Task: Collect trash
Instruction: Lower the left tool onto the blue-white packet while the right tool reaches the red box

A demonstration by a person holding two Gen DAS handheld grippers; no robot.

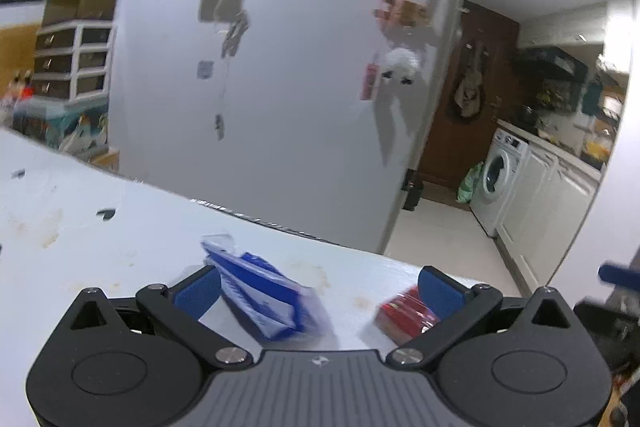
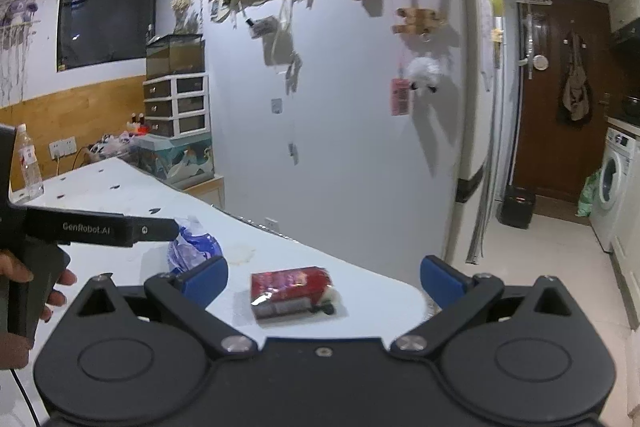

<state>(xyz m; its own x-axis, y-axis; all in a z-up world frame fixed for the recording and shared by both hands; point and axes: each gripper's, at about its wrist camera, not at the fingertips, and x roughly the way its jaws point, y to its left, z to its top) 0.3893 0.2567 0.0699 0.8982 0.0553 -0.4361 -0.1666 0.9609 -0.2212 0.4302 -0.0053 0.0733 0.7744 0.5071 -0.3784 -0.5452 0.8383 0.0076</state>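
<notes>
A crumpled blue and white wrapper (image 1: 264, 291) lies on the white table (image 1: 80, 195), between the fingers of my left gripper (image 1: 318, 283) and close to the left pad; the jaws stand open around it without touching. A red snack packet (image 1: 404, 315) lies by the right pad. In the right wrist view that red packet (image 2: 290, 291) sits flat between the spread fingers of my open right gripper (image 2: 324, 275), near the table's (image 2: 380, 311) rounded end. The blue wrapper (image 2: 192, 247) lies to its left, with the left gripper's black side bar (image 2: 100, 227) reaching toward it.
A person's hand (image 2: 24, 275) holds the left tool. A clear water bottle (image 2: 28, 163) stands at the table's far left. Behind the table is a white wall (image 2: 340, 147) with hung ornaments. A washing machine (image 2: 612, 183), a brown door (image 2: 560, 99) and tiled floor lie to the right.
</notes>
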